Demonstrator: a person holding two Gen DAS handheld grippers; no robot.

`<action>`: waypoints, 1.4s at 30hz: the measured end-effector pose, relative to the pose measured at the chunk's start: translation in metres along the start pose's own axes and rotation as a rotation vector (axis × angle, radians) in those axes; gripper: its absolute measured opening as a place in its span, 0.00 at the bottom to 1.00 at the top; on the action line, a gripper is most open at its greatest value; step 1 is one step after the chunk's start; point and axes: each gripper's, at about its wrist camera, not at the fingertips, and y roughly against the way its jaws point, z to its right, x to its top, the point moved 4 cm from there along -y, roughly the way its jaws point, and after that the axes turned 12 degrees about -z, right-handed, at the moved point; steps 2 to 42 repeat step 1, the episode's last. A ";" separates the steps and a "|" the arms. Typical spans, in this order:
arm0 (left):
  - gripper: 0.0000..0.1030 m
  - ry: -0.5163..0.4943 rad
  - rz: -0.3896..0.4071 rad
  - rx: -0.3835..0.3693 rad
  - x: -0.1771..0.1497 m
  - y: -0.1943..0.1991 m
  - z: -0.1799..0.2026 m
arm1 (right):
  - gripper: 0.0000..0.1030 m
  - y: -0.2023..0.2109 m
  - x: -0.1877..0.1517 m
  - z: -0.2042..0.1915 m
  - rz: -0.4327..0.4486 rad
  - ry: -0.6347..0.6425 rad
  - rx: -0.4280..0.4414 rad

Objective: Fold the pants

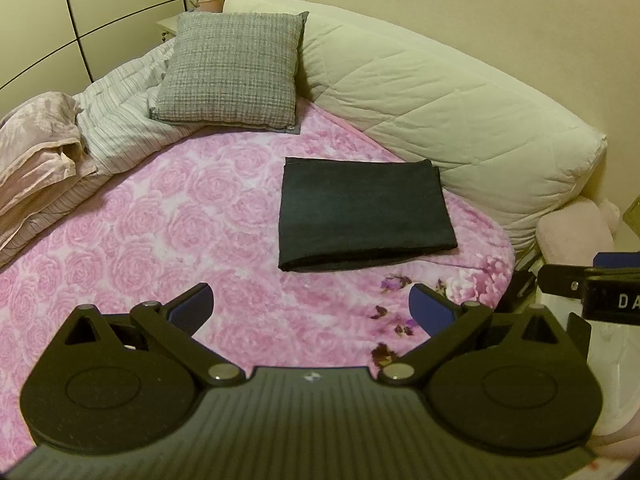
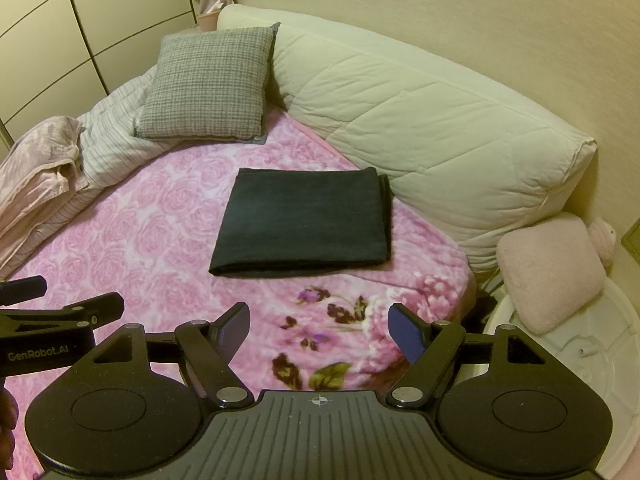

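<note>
The dark pants [image 1: 366, 214] lie folded in a neat flat block on the pink flower blanket [image 1: 160, 240] of the bed, close to the long white cushion [image 1: 460, 112] on the far right. A gray checked pillow [image 1: 230, 72] sits farther back on the left. The left tool [image 1: 311, 312] hangs near the front of the bed with its jaws wide apart and nothing in them. The right tool [image 2: 320, 330] is wide apart too, empty, well short of the pants.

Left claw [image 2: 24, 300] cut off by frame edge; right claw [image 1: 600, 276] likewise.
</note>
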 end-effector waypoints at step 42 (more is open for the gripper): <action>0.99 0.000 0.001 -0.001 0.000 0.000 0.001 | 0.71 0.000 0.001 0.001 0.000 0.002 0.000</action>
